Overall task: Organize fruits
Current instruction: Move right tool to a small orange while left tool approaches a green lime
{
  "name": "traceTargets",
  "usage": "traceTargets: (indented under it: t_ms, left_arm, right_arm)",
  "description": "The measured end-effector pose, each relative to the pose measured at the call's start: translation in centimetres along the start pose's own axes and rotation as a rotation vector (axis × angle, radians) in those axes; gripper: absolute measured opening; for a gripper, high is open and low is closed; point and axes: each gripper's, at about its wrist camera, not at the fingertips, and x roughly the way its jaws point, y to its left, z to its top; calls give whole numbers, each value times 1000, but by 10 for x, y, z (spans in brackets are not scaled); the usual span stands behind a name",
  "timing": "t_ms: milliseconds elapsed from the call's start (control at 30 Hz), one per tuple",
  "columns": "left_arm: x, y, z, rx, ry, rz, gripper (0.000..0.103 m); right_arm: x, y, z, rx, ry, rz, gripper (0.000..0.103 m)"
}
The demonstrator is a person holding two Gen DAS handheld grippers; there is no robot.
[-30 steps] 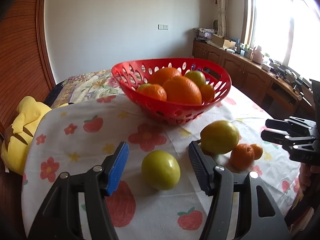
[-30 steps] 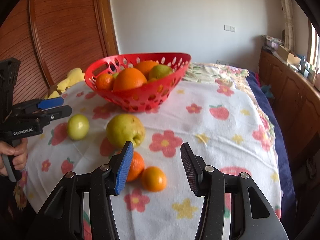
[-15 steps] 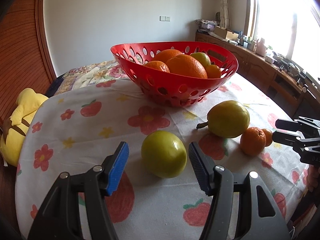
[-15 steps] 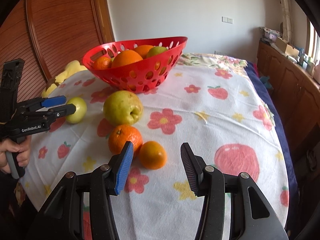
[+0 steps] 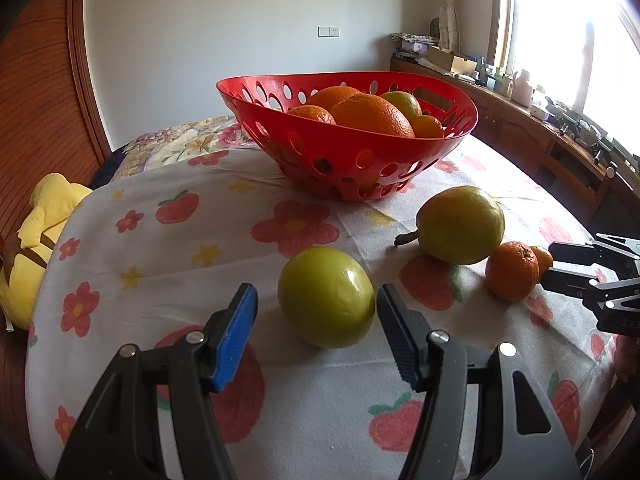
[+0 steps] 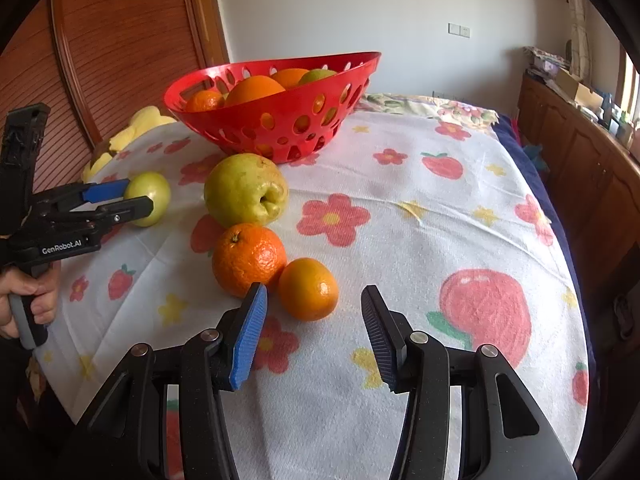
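Note:
A red basket (image 5: 400, 152) (image 6: 320, 80) with oranges and a green fruit stands on the flowered tablecloth. My left gripper (image 5: 316, 300) (image 6: 136, 200) is open, its jaws on either side of a small green apple (image 5: 326, 298) (image 6: 154, 190) that rests on the cloth. My right gripper (image 6: 312, 296) (image 5: 560, 260) is open, its tips just short of a small orange (image 6: 308, 289) (image 5: 543, 257). A bigger orange (image 6: 249, 260) (image 5: 511, 270) and a yellow-green pear (image 6: 245, 190) (image 5: 460, 224) lie beside it.
A yellow plush toy (image 5: 36, 240) lies at the table's left edge. Wooden wall panels (image 6: 120, 40) stand behind on the left. A wooden counter (image 5: 540, 128) with clutter runs under the window on the right.
Both grippers have come lower and closer to the table. The left jaws now flank the green apple; the right jaws have neared the small orange. Both stay open.

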Motion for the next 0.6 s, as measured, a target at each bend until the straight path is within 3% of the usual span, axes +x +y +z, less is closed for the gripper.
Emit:
traceTargets:
  t_ms: [600]
  left_arm:
    - [2,-1,0,-1,11,-3,62]
  right_arm:
    - [14,-2,5,-27,59,-12,47]
